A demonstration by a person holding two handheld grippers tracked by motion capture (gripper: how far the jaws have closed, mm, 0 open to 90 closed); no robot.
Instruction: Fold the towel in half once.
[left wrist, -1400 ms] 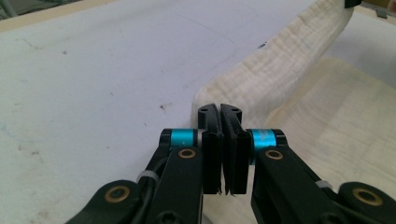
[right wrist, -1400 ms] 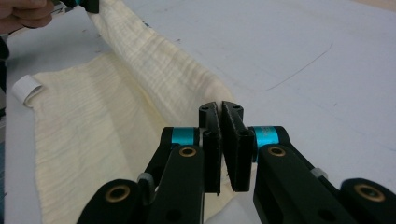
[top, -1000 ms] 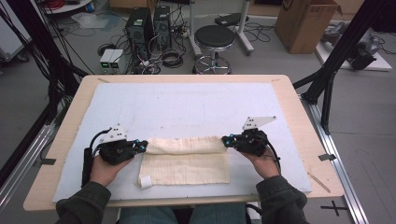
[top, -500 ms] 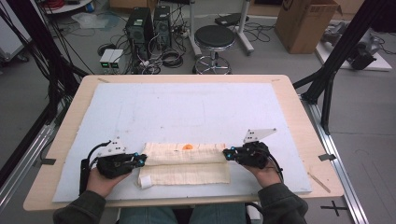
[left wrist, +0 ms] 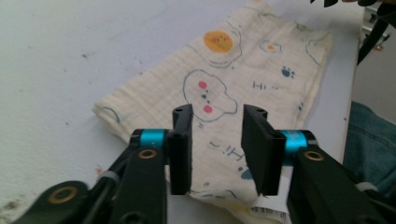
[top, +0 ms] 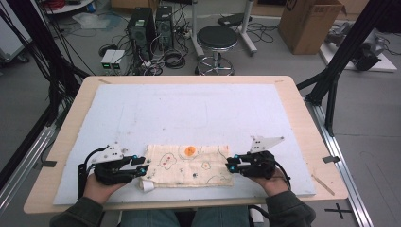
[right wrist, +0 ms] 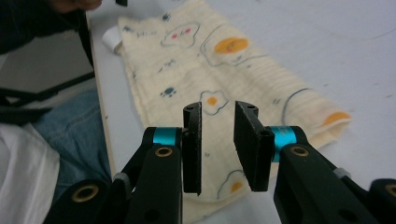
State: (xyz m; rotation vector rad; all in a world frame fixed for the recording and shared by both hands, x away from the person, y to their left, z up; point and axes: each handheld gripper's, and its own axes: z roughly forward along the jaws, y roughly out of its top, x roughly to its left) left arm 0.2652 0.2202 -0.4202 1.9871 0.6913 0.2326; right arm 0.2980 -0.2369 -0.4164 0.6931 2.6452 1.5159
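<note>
Forearms enter low in the high view, each level hand-held gripper aimed inward: left hand-held gripper (top: 142,169) and right hand-held gripper (top: 230,165) flank a folded printed cloth (top: 188,165) on the bench's white mat (top: 189,113); a stool (top: 216,38) stands beyond. Both gripper views: jaws just opening, apart, cloth unpinched.

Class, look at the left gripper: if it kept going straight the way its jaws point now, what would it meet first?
Most likely the folded cloth: the left gripper stands open over its near edge, jaws having just opened, nothing gripped.
</note>
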